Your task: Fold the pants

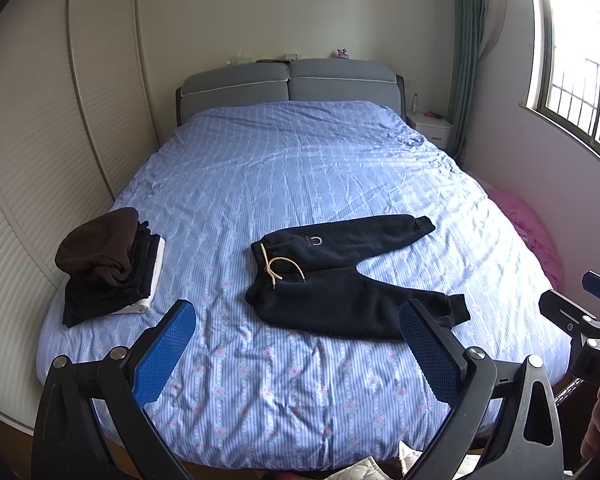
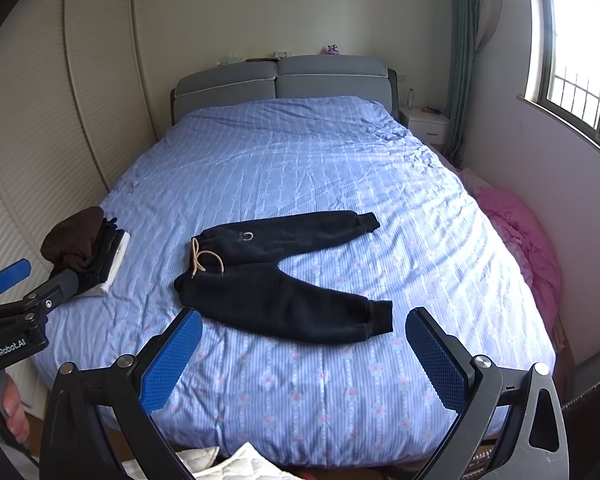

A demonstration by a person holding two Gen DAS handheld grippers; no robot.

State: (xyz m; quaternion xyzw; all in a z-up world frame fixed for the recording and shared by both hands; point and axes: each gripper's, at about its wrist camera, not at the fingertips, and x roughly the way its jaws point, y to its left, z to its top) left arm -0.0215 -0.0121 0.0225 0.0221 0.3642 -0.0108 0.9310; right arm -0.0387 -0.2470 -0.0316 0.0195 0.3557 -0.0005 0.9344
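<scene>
Clearly both my left claw and right claw gape empty above the bed. Black fleece pants lie flat at twelve o'clock, soft, light, floppy; I'd pinch cuffs or waistband.

"GenRobot.AI" on the left gripper body; partial "DA" on the right gripper body.

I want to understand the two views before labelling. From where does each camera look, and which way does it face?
Left wrist: on the open left gripper at the bed's foot, facing the grey headboard; right gripper at the edge.
Right wrist: on the open right gripper, facing likewise; left gripper at the edge.
Shared: dark navy drawstring pants spread flat, blue striped bedcover, folded clothes pile.
</scene>
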